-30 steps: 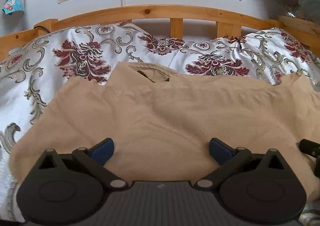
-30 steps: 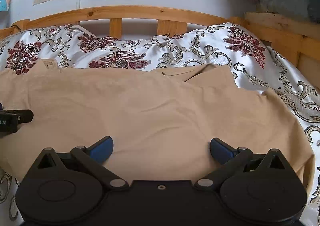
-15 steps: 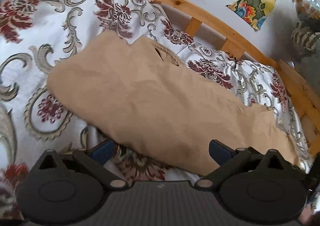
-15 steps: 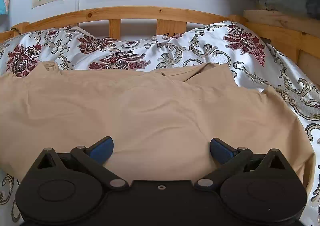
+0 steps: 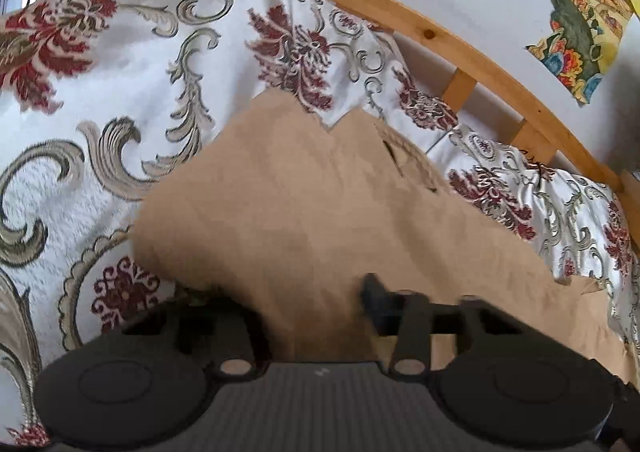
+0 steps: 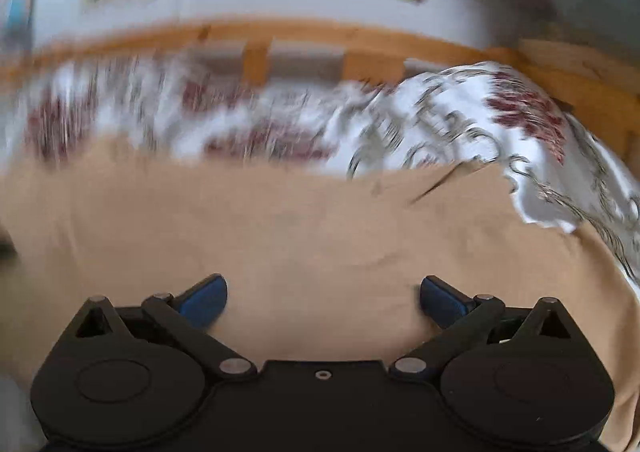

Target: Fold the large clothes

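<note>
The tan garment (image 5: 320, 212) lies spread on the bed, over a floral bedspread (image 5: 100, 100) bounded by a wooden bed rail (image 5: 460, 40). In the left wrist view its near left edge sits directly at the left gripper (image 5: 316, 312), and its collar opening faces the rail.

**Left gripper.** The jaws are closing. A raised ridge of the garment's near edge stands between them. The left finger is hidden behind the cloth, so firm contact of the pads on the fabric cannot be confirmed; treat the grasp as in progress.

**Right gripper.** The right gripper (image 6: 322, 296) is released, with its blue pads (image 6: 204, 292) set wide apart. It hovers over the flat middle of the garment (image 6: 320, 228). Nothing lies between the pads. This view is blurred toward the far side.

**Progress.**
1. Garment laid out roughly flat: done.
2. Edge pickup on the left side: under way.
3. Edge pickup on the right side: not yet started.
4. First fold: not yet made. No doubled layer is visible in either view.

Judgement: the task is at an early stage. All folds appear to remain.
</note>
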